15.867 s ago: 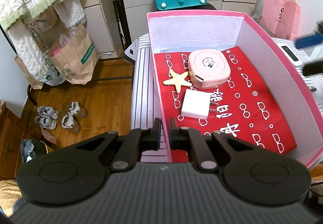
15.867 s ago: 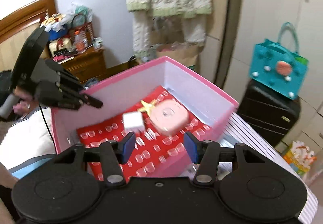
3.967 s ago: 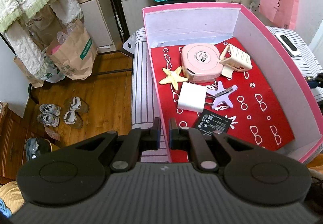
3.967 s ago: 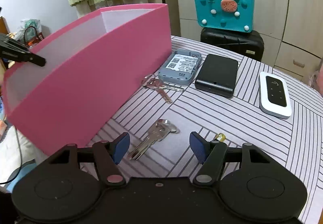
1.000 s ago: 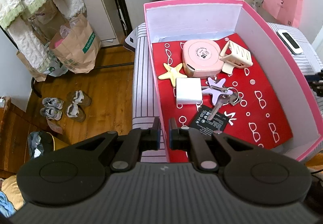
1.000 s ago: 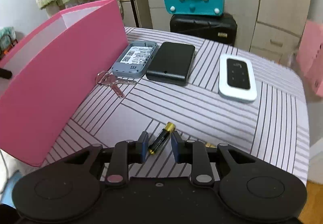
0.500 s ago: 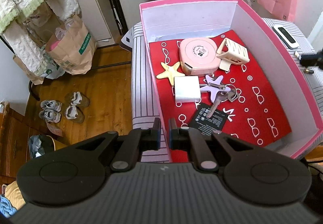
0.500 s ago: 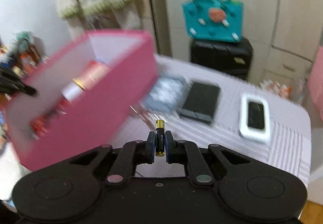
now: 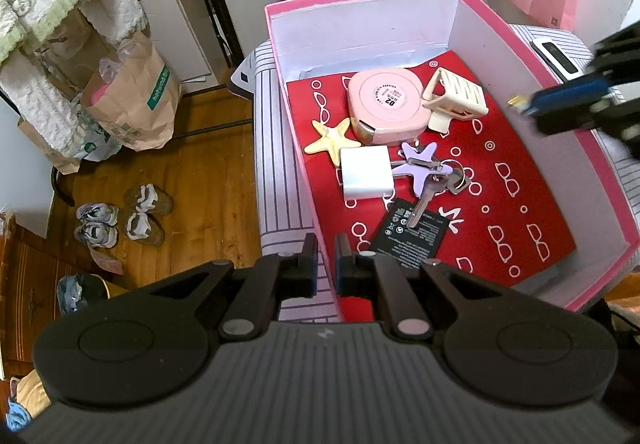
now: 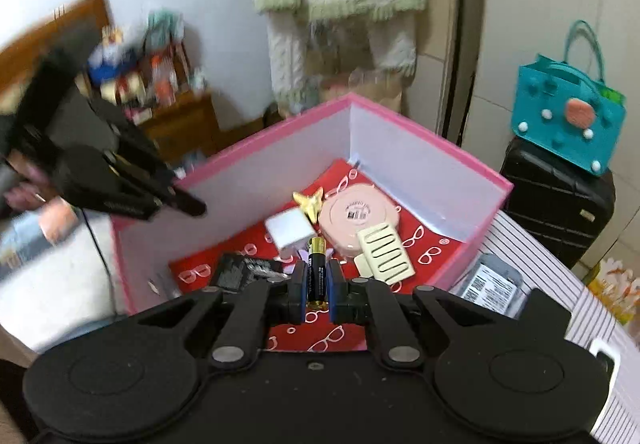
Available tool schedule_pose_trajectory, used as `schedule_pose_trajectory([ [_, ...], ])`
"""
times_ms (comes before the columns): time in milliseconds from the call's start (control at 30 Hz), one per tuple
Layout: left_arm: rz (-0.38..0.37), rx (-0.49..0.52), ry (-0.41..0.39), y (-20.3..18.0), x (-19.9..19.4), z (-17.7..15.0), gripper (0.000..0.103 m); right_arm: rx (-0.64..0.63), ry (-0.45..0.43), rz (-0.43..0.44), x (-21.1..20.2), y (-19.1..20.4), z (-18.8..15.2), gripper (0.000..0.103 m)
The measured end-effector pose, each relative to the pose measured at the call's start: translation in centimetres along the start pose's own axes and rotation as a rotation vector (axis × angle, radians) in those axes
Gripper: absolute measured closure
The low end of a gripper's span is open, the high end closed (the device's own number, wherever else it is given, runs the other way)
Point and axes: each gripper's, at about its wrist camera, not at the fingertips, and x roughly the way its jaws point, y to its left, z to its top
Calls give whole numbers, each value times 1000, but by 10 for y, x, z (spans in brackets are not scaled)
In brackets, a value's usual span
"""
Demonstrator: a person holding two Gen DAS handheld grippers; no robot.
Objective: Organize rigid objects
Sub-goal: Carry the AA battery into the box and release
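Note:
My right gripper (image 10: 317,286) is shut on a black and gold AA battery (image 10: 317,264), held upright above the near side of the pink box (image 10: 424,135). It also shows in the left wrist view (image 9: 560,103), over the box's right wall (image 9: 584,147). The box's red floor holds a pink tape measure (image 9: 386,105), a cream hair clip (image 9: 456,93), a yellow starfish (image 9: 332,139), a white charger (image 9: 366,171), a purple star clip with keys (image 9: 428,167) and a black flat battery (image 9: 408,234). My left gripper (image 9: 325,262) is shut on the box's near-left wall.
The box stands on a striped tablecloth (image 9: 272,147). A grey device with a label (image 10: 488,284) lies on the cloth beside the box and a white device (image 9: 554,53) lies farther off. A teal bag (image 10: 568,115) sits on a black suitcase (image 10: 560,199). Shoes (image 9: 120,215) lie on the wooden floor.
My right gripper picked the AA battery off the striped cloth, swung left and now holds it over the box. The left gripper and box have barely moved.

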Motion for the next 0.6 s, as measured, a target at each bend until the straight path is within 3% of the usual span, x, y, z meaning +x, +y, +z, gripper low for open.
schedule_pose_trajectory([
  [167, -3, -2, -4, 0, 0, -1, 96, -88, 108, -83, 42, 8, 4, 91],
  [367, -5, -1, -6, 1, -1, -1, 96, -115, 145, -124, 63, 11, 3, 90],
  [467, -8, -3, -13, 2, -1, -2, 96, -85, 113, -127, 58, 7, 6, 85],
  [600, -13, -7, -22, 3, -2, -3, 96, 38, 32, -56, 24, -10, 6, 82],
])
